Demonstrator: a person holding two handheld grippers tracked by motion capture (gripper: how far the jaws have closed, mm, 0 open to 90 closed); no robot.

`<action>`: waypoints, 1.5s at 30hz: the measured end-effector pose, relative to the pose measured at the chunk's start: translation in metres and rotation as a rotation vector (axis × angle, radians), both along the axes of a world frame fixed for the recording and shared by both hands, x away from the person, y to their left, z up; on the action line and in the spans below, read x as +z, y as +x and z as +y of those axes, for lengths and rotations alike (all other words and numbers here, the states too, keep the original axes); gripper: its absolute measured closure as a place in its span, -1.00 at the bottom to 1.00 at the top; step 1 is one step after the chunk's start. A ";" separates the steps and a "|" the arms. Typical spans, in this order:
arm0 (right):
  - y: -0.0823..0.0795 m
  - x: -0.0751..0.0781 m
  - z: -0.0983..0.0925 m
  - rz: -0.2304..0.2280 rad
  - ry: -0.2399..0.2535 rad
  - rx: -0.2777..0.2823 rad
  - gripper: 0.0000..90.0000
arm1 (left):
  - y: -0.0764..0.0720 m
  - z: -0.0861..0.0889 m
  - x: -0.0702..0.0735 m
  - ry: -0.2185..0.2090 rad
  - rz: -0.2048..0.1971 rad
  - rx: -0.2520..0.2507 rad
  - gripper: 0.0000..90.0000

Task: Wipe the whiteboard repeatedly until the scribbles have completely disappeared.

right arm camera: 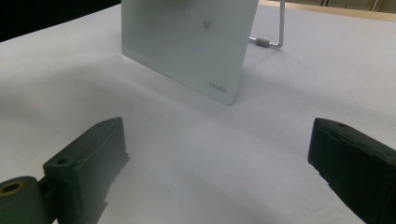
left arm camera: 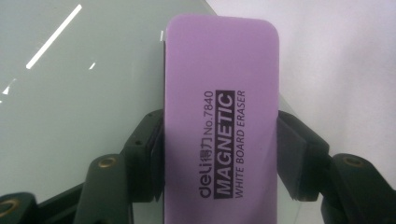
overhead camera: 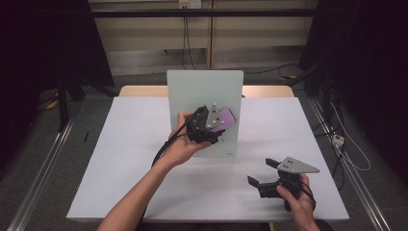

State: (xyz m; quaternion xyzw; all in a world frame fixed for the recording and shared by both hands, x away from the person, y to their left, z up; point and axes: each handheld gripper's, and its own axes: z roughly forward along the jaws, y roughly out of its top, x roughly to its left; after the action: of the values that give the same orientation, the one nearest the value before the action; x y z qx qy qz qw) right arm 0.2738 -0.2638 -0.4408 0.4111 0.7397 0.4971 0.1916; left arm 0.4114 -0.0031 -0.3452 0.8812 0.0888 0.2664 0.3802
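- Purple magnetic whiteboard eraser [left arm camera: 219, 116] pinched across its two long sides by the left gripper [overhead camera: 204, 126], held against or just in front of the face of the small glass whiteboard [overhead camera: 192, 91]; contact with the glass not certain from the views.
- Probably light and rigid: smooth plastic shell, rounded corners, printed label "MAGNETIC WHITE BOARD ERASER". Slippery on the top face; long edges the better place to grip, as done now, near the lower half so the far end stays free.
- Likely a felt or soft pad underneath, though hidden. Magnet may pull it toward the board and resist lifting off; expect a small snap on approach.
- Board likely fragile and tippy: standing tilted on a thin wire stand [right arm camera: 273, 32], seen behind it in the right gripper view. Firm pushing could slide or topple it on the smooth white bench [overhead camera: 120, 159].
- A faint small mark [right arm camera: 205, 25] on the board face, perhaps ink left to wipe.
- Right gripper [overhead camera: 263, 175] low over the bench at the near right, well apart from the board, jaws spread wide with nothing between them; free to steady the board's edge if needed.
- Little else in the way: bare bench around the board, cable trailing from the left gripper, dark curtains and floor cables beyond.
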 end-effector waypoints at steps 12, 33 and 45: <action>-0.001 0.001 -0.001 -0.001 0.001 -0.003 -0.90 | -0.018 -0.035 -0.051 0.082 0.078 -0.112 -0.09; -0.002 0.002 -0.003 -0.005 0.016 -0.008 -0.91 | -0.003 -0.006 -0.020 0.012 0.069 -0.073 -0.09; 0.000 0.000 -0.002 -0.003 0.012 -0.008 -0.91 | -0.004 0.003 -0.018 0.006 0.031 -0.041 -0.09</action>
State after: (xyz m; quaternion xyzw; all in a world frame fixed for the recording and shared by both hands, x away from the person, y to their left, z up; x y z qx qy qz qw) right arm 0.2738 -0.2662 -0.4403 0.4145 0.7348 0.5013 0.1924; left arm 0.4071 0.0003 -0.3628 0.8880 0.0759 0.2452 0.3815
